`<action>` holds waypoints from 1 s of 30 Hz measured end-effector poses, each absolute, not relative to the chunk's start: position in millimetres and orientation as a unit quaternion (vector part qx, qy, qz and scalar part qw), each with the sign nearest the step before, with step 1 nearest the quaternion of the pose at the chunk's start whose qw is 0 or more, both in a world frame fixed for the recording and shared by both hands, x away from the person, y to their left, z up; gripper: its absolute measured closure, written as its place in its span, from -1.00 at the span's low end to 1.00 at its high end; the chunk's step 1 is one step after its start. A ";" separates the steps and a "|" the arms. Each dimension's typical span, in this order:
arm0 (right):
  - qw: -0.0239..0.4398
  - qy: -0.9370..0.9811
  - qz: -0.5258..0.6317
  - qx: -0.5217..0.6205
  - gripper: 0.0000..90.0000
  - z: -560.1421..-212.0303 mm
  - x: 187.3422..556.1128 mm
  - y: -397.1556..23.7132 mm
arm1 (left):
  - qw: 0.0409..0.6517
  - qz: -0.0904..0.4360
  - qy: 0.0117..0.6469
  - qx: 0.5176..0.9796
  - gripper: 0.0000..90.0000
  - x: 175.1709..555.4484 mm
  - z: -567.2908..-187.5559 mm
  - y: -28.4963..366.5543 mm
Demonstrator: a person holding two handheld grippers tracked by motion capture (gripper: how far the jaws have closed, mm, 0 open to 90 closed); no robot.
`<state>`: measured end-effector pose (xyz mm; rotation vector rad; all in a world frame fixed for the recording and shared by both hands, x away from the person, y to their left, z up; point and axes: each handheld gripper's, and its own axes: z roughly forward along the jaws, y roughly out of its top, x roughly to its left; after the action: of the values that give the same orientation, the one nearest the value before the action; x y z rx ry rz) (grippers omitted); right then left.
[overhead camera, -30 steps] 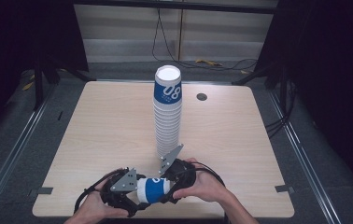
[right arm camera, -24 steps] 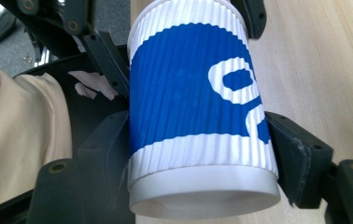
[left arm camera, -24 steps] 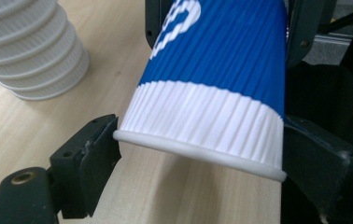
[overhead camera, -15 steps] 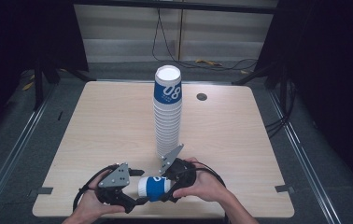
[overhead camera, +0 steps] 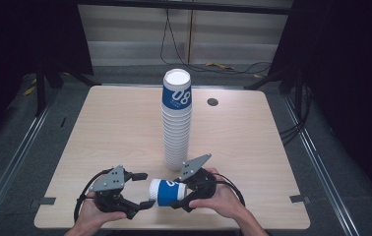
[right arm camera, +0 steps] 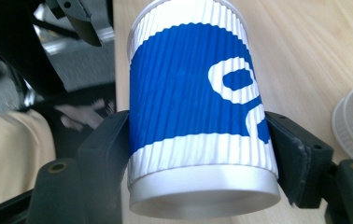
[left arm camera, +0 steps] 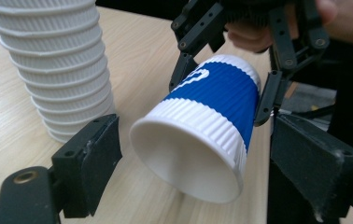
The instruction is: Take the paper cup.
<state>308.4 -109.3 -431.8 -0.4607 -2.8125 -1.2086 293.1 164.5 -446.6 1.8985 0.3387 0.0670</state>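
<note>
1. A tall stack of ribbed paper cups [overhead camera: 176, 120] stood upright on the tabletop [overhead camera: 100, 128]; it serves as the landmark below.
2. A single blue-and-white cup [overhead camera: 167, 192] lay on its side just in front of the stack's base, clear of it, with its open mouth turned toward the left gripper [overhead camera: 141, 190].
3. The right gripper [overhead camera: 180, 192] was closed on this cup: its fingers [right arm camera: 107, 144] pressed both ribbed sides near the cup's base end.
4. The left gripper sat in front of the stack and to its left. Its fingers [left arm camera: 93, 154] stood open on either side of the cup's mouth and were not touching it.
5. A small dark round fitting [overhead camera: 212, 102] was set in the tabletop behind the stack, to its right.
</note>
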 end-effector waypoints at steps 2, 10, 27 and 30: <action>0.021 -0.900 -0.409 -0.151 -0.39 -432.4 307.3 -112.8 | 0.574 0.029 0.144 0.806 -0.65 293.0 -445.9 165.0; 0.015 -0.872 -0.466 -0.146 -0.39 -438.7 305.7 -119.4 | 0.590 0.021 0.163 0.791 -0.65 294.0 -444.9 168.2; 0.020 -0.834 -0.534 -0.139 -0.39 -458.7 299.0 -114.1 | 0.596 0.012 0.173 0.784 -0.66 296.5 -448.0 169.1; 0.019 -0.831 -0.539 -0.137 -0.39 -459.0 298.5 -112.8 | 0.596 0.006 0.173 0.784 -0.66 297.5 -448.5 169.6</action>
<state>298.5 -112.8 -459.0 -0.4255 -2.5797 -1.6724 297.5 169.6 -448.5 1.8198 0.4014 0.0137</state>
